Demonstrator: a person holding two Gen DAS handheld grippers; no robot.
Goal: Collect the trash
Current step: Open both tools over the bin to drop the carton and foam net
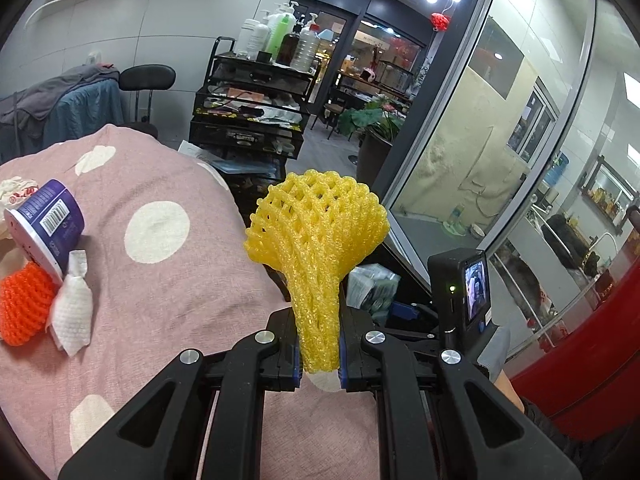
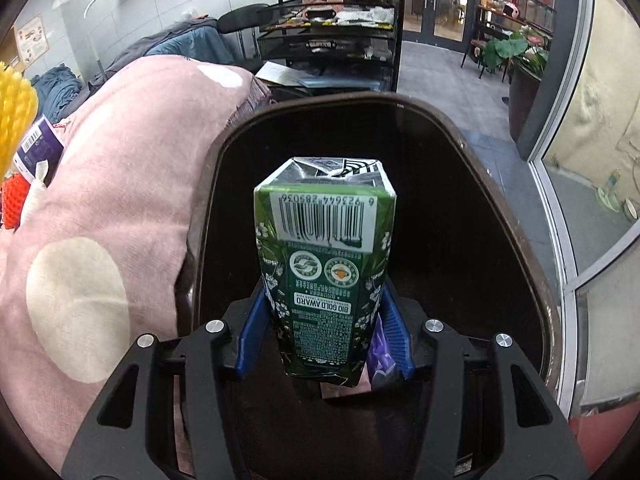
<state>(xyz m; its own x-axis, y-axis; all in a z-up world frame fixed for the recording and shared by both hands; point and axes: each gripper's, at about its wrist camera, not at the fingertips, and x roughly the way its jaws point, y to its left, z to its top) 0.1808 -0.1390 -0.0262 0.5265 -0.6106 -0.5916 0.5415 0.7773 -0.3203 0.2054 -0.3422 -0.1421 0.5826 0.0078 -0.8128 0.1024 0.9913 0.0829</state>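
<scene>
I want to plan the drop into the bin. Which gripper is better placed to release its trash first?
Right. The right gripper holds the green drink carton directly over the dark open bin. The left gripper, holding the yellow foam fruit net, is over the pink dotted cushion.

Behind the pink polka-dot bedcover [image 1: 172,276], at its far edge: a black mesh trolley [image 1: 248,120] topped with pump bottles [image 1: 286,34], a black chair [image 1: 147,80] to its left, grey and blue clothes [image 1: 60,108] heaped further left. Right of the trolley: a leafy potted plant [image 1: 370,120] by the glass wall [image 1: 492,152]. Past the glass doors [image 2: 444,0]: a lit shop interior.
</scene>
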